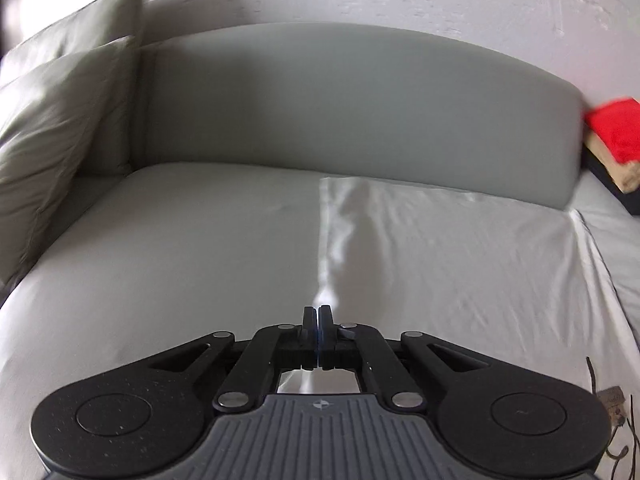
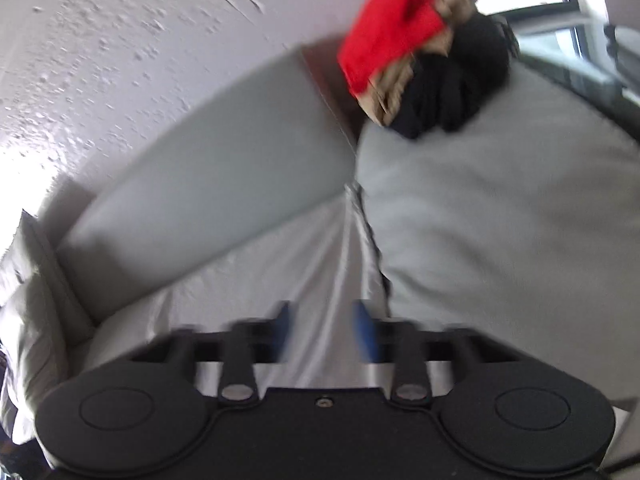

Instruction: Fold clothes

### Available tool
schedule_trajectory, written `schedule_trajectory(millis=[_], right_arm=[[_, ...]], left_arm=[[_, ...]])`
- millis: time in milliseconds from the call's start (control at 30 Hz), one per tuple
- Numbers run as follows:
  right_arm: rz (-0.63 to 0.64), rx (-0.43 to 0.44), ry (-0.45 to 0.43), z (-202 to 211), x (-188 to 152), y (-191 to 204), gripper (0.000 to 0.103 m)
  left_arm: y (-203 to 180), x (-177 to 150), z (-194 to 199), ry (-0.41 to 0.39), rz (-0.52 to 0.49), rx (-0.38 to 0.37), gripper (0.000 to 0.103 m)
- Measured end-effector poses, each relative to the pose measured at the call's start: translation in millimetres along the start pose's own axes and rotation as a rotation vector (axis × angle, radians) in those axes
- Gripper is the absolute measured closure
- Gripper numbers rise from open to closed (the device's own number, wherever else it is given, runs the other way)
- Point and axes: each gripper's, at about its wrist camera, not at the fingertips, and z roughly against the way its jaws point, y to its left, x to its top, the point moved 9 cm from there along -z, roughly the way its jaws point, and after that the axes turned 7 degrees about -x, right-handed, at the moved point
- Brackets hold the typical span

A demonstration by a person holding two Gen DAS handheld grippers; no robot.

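A white satin garment lies spread over the right half of the grey sofa seat. One corner of it rises in a peak to my left gripper, which is shut on that cloth. In the right wrist view, which is blurred, the same white garment runs in long creases under and between the fingers of my right gripper. Its blue pads stand apart and do not press the cloth.
The grey backrest runs along the textured wall. Pale pillows lean at the left end. A pile with a red garment, a tan one and a black one sits on a big grey cushion at the right.
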Motion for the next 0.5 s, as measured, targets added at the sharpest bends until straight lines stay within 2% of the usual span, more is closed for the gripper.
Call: schedule_trajectory(millis=[67, 200, 267, 333, 367, 400, 433, 467, 500], right_arm=[[0.028, -0.010, 0.012, -20, -6, -5, 0.096], [0.084, 0.030, 0.160, -59, -32, 9, 0.095], [0.143, 0.005, 0.215, -72, -44, 14, 0.094], [0.205, -0.079, 0.262, -83, -56, 11, 0.097], [0.244, -0.131, 0.255, -85, -58, 9, 0.102], [0.285, -0.182, 0.240, -85, -58, 6, 0.103], [0.380, -0.296, 0.195, -82, -56, 2, 0.103], [0.447, -0.359, 0.170, -80, -56, -1, 0.103], [0.504, -0.407, 0.151, -77, -57, -4, 0.103]], left_arm=[[-11, -3, -13, 0.040, -0.006, -0.027, 0.103], [-32, -18, -42, 0.163, -0.017, -0.045, 0.103], [-36, -25, -52, 0.211, -0.033, -0.029, 0.102], [-27, -36, -68, 0.278, -0.042, 0.029, 0.098], [-23, -38, -70, 0.285, -0.076, 0.090, 0.097], [-19, -40, -71, 0.291, -0.113, 0.153, 0.093], [-14, -41, -69, 0.287, -0.162, 0.239, 0.093], [-9, -42, -65, 0.282, -0.213, 0.327, 0.093], [-6, -43, -62, 0.280, -0.229, 0.345, 0.093]])
